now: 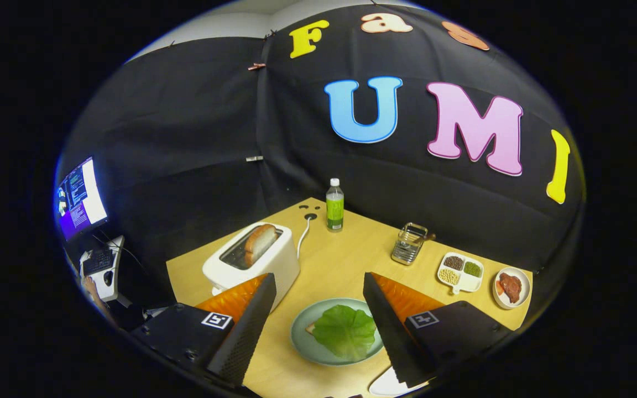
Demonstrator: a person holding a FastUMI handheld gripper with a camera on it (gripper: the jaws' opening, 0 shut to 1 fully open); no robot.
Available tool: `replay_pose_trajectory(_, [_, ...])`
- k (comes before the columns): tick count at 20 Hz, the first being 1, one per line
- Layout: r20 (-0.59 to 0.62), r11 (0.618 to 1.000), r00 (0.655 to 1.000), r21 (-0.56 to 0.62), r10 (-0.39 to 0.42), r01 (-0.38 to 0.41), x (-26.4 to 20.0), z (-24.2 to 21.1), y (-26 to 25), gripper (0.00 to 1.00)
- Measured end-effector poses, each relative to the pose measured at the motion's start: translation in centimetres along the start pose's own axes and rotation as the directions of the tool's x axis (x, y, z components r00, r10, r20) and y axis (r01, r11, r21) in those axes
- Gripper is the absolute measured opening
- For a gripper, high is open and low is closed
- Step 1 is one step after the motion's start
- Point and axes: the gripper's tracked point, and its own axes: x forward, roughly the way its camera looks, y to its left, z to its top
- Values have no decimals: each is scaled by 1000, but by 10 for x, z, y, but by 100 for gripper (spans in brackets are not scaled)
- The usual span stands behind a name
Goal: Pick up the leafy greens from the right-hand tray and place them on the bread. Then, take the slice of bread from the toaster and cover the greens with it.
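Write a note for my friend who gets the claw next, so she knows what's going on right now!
Claw: open, holding nothing, fingers spread on either side of the plate.
Leafy greens: already lying on the bread on the plate, between the fingers; just a corner of that bread peeks out.
Toaster: beyond the left finger, with a slice of bread standing up in its slot.
Done: greens on the bread.
Left: take the slice from the toaster and lay it over the greens.
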Motion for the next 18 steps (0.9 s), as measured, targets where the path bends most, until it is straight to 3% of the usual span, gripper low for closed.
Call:
replay_pose_trajectory(8, [91,997,994,-50,67,-62,31,62,80,99])
replay_pose_trajectory(14, [-6,997,998,-21,68,-68,97,38,120,99])
replay_pose_trajectory(18, [-99,1000,995,-9,-4,3,144,9,109,99])
